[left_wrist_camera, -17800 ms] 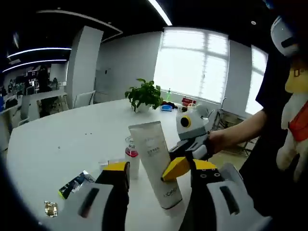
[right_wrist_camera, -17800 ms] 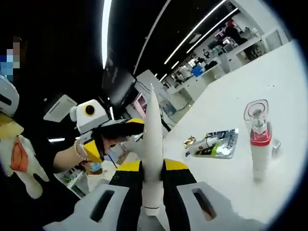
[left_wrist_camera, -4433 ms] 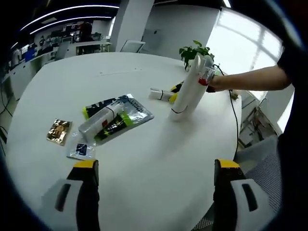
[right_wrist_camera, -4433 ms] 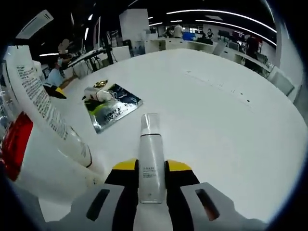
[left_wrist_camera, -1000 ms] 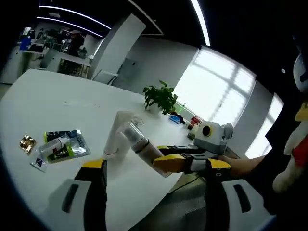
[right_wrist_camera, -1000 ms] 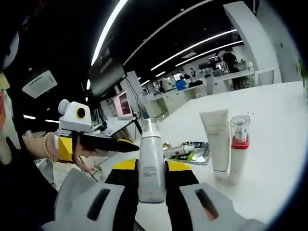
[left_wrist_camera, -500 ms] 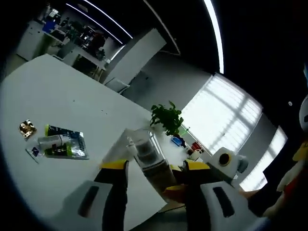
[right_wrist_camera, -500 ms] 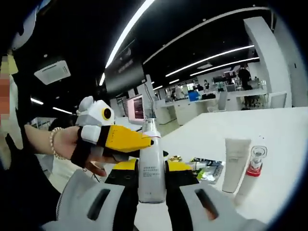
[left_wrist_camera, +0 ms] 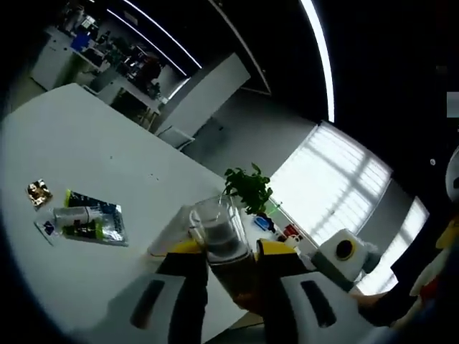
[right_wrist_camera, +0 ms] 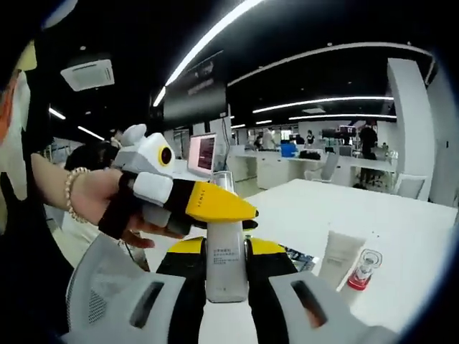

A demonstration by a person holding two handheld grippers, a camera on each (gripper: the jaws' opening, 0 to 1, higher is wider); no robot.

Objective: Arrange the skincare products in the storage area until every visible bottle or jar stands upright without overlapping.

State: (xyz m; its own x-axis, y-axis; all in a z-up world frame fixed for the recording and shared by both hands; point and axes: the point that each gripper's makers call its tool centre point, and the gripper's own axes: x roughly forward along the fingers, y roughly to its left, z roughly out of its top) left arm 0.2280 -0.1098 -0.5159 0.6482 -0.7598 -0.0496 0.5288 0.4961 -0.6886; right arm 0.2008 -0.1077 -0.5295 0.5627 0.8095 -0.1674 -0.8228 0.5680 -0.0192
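A white pump bottle (right_wrist_camera: 226, 271) with a clear cap (left_wrist_camera: 215, 226) is held in the air. My right gripper (right_wrist_camera: 226, 247) is shut on its lower body. My left gripper (left_wrist_camera: 231, 248) comes in from the side, and its yellow jaws press on the bottle's upper part just under the cap. In the right gripper view, the left gripper (right_wrist_camera: 224, 208) crosses in front of the bottle's neck. On the white table (left_wrist_camera: 86, 143) a white tube (right_wrist_camera: 337, 258) stands on its cap. A clear bottle with a red collar (right_wrist_camera: 362, 271) stands upright beside it.
A shiny packet (left_wrist_camera: 90, 218) with a small tube lying on it rests on the table, with a gold sachet (left_wrist_camera: 37, 193) and a small flat sachet (left_wrist_camera: 46, 228) nearby. A potted plant (left_wrist_camera: 247, 188) stands at the far side. A person's hand (right_wrist_camera: 93, 201) holds the left gripper.
My left gripper's jaws have narrowed from wide open onto the upper part of the bottle. Both views have tilted up, with the bottle raised further from the table.
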